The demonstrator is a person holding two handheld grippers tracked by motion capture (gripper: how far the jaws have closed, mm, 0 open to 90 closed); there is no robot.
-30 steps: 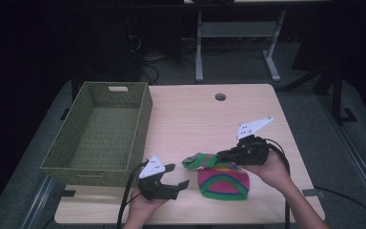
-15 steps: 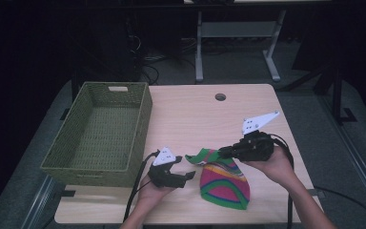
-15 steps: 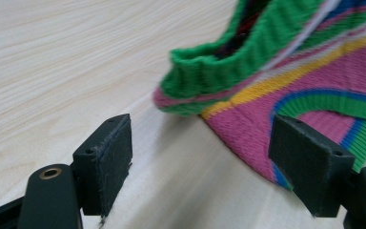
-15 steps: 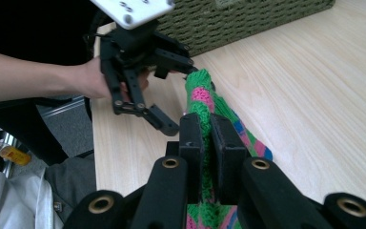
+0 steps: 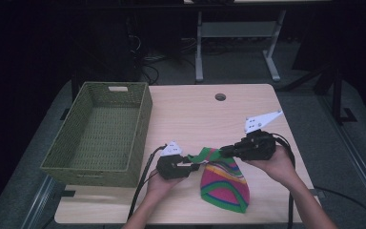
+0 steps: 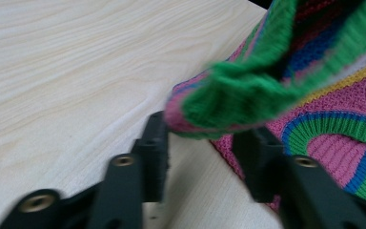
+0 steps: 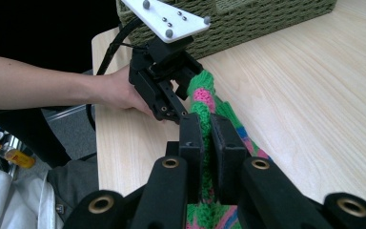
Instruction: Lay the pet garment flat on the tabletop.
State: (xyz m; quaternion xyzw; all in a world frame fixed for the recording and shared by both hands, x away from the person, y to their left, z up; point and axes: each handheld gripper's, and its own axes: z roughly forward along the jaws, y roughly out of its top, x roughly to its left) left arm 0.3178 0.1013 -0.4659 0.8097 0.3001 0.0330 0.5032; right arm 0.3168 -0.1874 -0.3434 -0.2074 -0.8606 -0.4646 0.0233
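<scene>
Knitted striped cloth [image 5: 224,183], in pink, green, blue and yellow, lies on the pale wooden counter [image 5: 195,112] at about 6 o'clock, near the person's edge, with its green-edged top lifted off the surface. Since a second ago the cloth has been pulled from a bunched heap into a longer cone shape, and the left tool [image 5: 190,167] has travelled from the counter's near edge toward the cloth's green rim at 9 o'clock of it. Its jaws have just been closing from wide to partly shut, with the rim between them; the left tool view shows the fold [image 6: 228,98] over the two black jaws, though contact cannot be confirmed. The right tool [image 5: 225,150] is clamped tight on the same green rim at 12 o'clock of the cloth. Judging from this, the rim is being taken at two points, likely to spread or fold the cloth. A woven green basket [image 5: 76,162] stands empty at 9 o'clock on the counter. The right tool view shows its own jaws pinching the rim [image 7: 207,114] and the left tool [image 7: 183,107] just beyond, while the high view gives the cloth's overall shape and the basket's place
</scene>
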